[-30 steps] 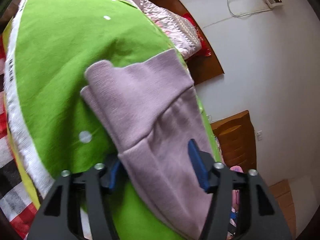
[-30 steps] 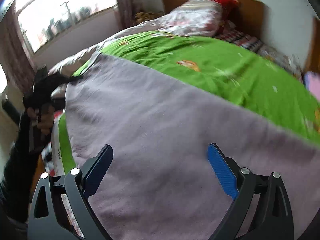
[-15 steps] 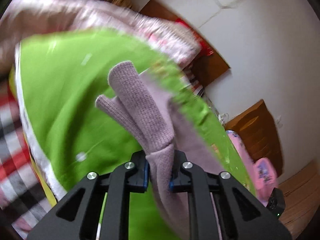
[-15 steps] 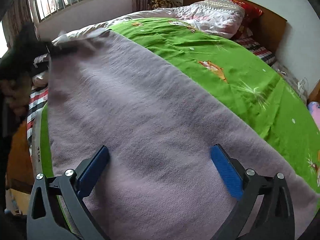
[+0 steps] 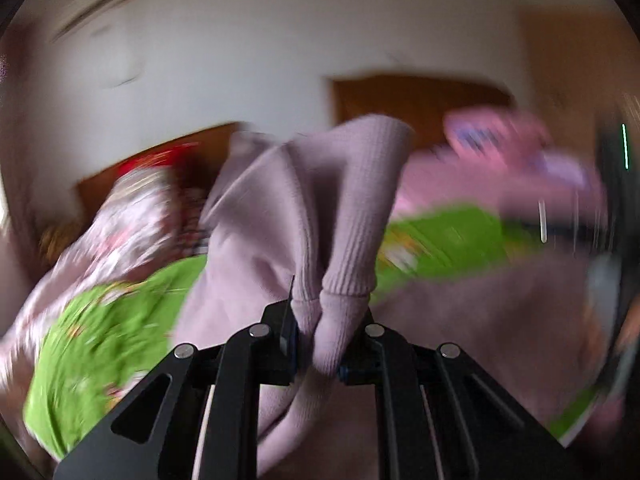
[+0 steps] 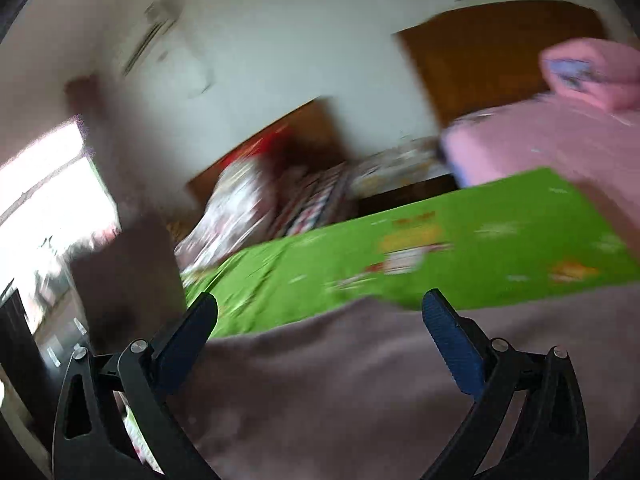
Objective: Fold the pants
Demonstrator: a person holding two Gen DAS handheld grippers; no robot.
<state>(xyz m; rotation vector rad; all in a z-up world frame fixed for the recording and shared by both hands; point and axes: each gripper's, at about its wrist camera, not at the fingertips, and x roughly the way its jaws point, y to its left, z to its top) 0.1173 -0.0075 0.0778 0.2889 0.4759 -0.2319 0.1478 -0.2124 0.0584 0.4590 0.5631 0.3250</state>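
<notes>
left wrist: left tool (image 5: pixel 320 344) pinches pants (image 5: pixel 320 208); right tool (image 6: pixel 320 332) agape.

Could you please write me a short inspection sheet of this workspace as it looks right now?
Surface: bed with green sheet; views motion-blurred.
Job's things: mauve pants, ribbed end bunched and lifted, the rest spread on the sheet.
Clutter: patterned quilt and red pillow at the headboard.
Grippers: left gripper shut on the pants; right gripper open over the pants, holding nothing.
Cables: nothing seen clearly.
Surroundings: white wall with air conditioner, bright window, second bed with pink cover.
</notes>
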